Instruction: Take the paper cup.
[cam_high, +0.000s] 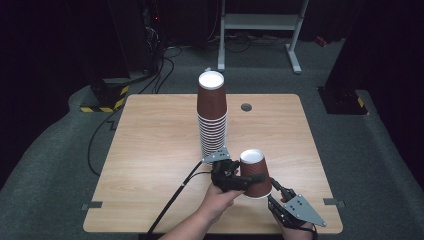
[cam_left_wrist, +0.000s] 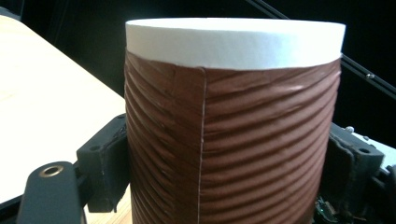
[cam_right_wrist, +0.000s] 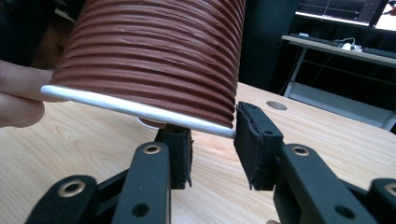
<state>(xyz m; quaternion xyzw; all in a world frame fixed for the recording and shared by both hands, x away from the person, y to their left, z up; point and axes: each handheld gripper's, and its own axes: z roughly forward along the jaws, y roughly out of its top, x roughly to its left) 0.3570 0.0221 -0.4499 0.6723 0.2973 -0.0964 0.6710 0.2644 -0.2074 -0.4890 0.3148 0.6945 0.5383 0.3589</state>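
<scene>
A brown ribbed paper cup (cam_high: 255, 172) is held upside down, tilted, just above the table near its front edge. My left gripper (cam_high: 250, 180) is shut on its sides; in the left gripper view both pads press the cup (cam_left_wrist: 233, 130) with its white bottom on top. My right gripper (cam_high: 276, 192) comes up from below right and is open. In the right gripper view its jaws (cam_right_wrist: 212, 149) straddle the rim of the cup (cam_right_wrist: 154, 56), one pad under the mouth and one outside it. A tall stack of the same cups (cam_high: 212, 115) stands upside down at mid-table.
The wooden table (cam_high: 150, 150) has a grey cable hole (cam_high: 246, 106) at the back. The left gripper's black cable (cam_high: 175, 195) runs off the front edge. A white metal frame (cam_high: 260, 22) and a yellow-black striped base (cam_high: 102, 100) stand on the floor beyond.
</scene>
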